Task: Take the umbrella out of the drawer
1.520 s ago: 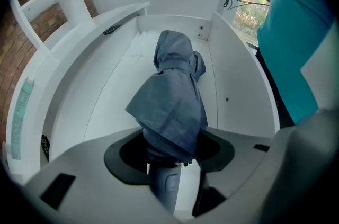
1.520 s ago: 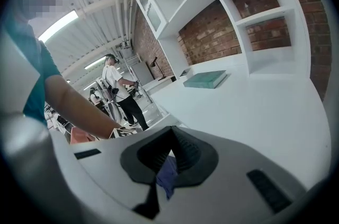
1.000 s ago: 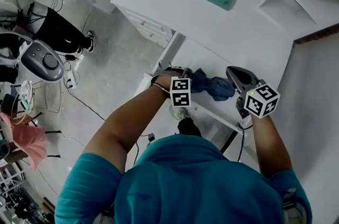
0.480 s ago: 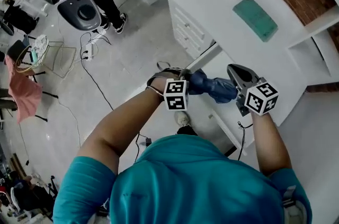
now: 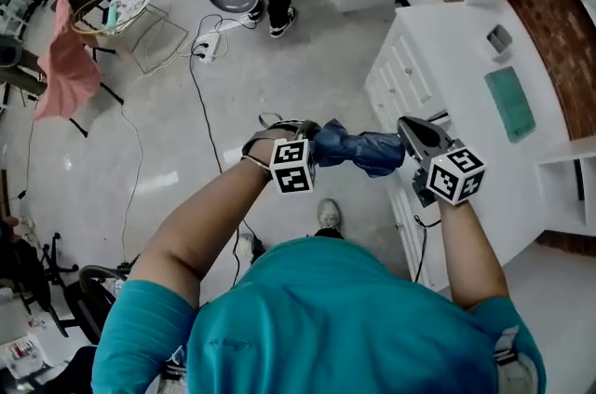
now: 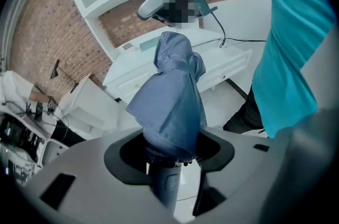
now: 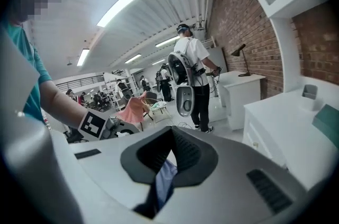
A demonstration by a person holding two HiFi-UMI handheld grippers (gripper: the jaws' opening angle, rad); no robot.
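Holds the folded blue umbrella (image 5: 358,150) level in the air above the grey floor (image 5: 177,141), left of the white tabletop (image 5: 456,38). Grips its handle end in the left gripper (image 5: 307,137), fingers partly apart and clamped round it just below the bunched cloth. Pinches its other end in the right gripper (image 5: 404,137), fingers almost together on a fold of blue cloth

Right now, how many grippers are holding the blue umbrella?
2. The left gripper holds the umbrella at its handle end; the right gripper holds the other end. No other gripper is in view.
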